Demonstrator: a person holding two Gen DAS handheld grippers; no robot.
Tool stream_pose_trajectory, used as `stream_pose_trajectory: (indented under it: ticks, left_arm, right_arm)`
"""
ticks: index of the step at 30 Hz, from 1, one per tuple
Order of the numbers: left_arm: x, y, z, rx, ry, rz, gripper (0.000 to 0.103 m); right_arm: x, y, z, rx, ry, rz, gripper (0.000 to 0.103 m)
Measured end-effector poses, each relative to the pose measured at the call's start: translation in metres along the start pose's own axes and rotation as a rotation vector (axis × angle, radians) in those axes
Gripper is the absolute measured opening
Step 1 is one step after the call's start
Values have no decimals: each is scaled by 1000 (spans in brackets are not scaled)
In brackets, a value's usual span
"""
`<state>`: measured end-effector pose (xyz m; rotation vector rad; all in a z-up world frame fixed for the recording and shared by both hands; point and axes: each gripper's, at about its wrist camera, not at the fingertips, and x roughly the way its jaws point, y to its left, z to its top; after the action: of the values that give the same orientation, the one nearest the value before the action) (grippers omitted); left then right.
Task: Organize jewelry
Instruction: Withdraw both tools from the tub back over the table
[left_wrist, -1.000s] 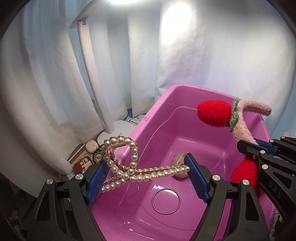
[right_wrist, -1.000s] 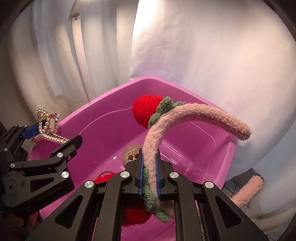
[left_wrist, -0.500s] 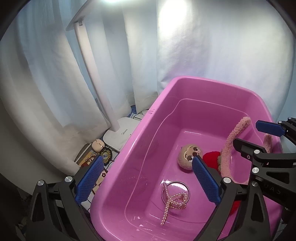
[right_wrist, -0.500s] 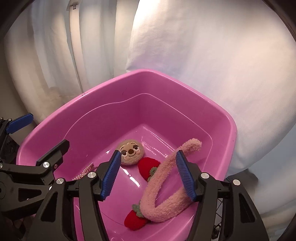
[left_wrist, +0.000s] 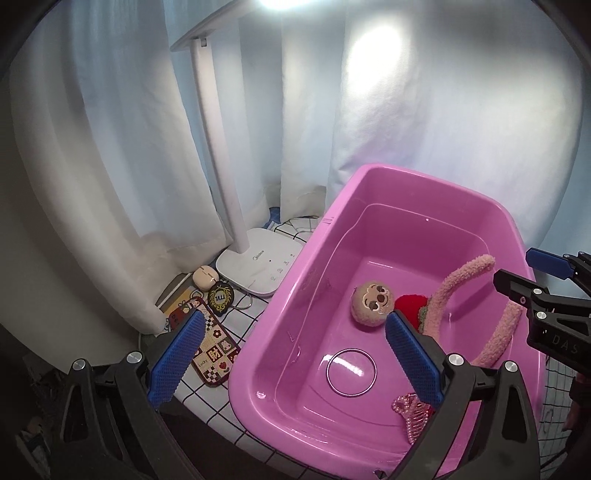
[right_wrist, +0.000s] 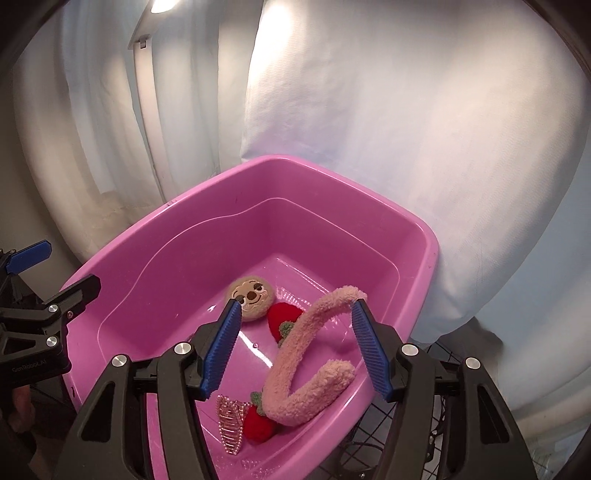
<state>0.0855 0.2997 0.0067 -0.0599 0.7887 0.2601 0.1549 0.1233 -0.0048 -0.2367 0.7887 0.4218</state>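
Both claws have let go since a second ago: pearl tiara left the left claw (left_wrist: 291, 360) and the fuzzy headband left the right claw (right_wrist: 295, 350); both now lie in the pink tub (left_wrist: 436, 184). Each claw's blue pads stand wide apart, nothing between them, hovering above the tub's near rim.

Pearl tiara (right_wrist: 231, 424) lies flat on the tub floor, lower centre of the right wrist view, just beside a red strawberry pompom. In the left wrist view it peeks out at lower right (left_wrist: 412, 415), partly hidden behind the left claw's right finger. Fuzzy pink headband (right_wrist: 295, 365) rests as a curled arch, one end up, leaning toward the tub's right wall; its second strawberry sits mid-floor. Round plush sloth-face piece (right_wrist: 251, 293) lies near the tub's centre, touching or just beside that strawberry, cannot tell which.

Judgement: tub serves as the collection bin, so items were dropped from above rather than set down; open claws fit a release just done.

Around: white lamp (left_wrist: 258, 262) base at centre left of the left wrist view, its post rising to the top edge. Checked pouch (left_wrist: 212, 347), round black badge and small beige case lie on the gridded bench (left_wrist: 255, 317) left of the tub. White curtain fills the background. Right claw shows at the right edge of the left view, well apart from the left one. Nothing blocks the tub opening. Whether more jewelry remains outside is not visible.
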Motion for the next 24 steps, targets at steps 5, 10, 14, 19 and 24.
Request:
stream_pose_trajectory:
  ticks: [5, 10, 14, 19, 24]
  left_arm:
    - [-17, 12, -7, -58, -2, -10, 96]
    - [-39, 13, -17, -74, -24, 9, 96]
    - [-57, 8, -26, -87, -37, 11, 96]
    - [-74, -3, -37, -89, -41, 11, 96]
    - [-89, -14, -48, -94, -37, -1, 96]
  right_arm:
    - [-18, 3, -8, -11, -18, -4, 60]
    - [-41, 5, -17, -30, -45, 7, 60]
    - [-62, 4, -28, -41, -68, 21, 60]
    - [-85, -1, -42, -53, -88, 45, 60]
    - [-103, -15, -58, -34, -99, 85, 60]
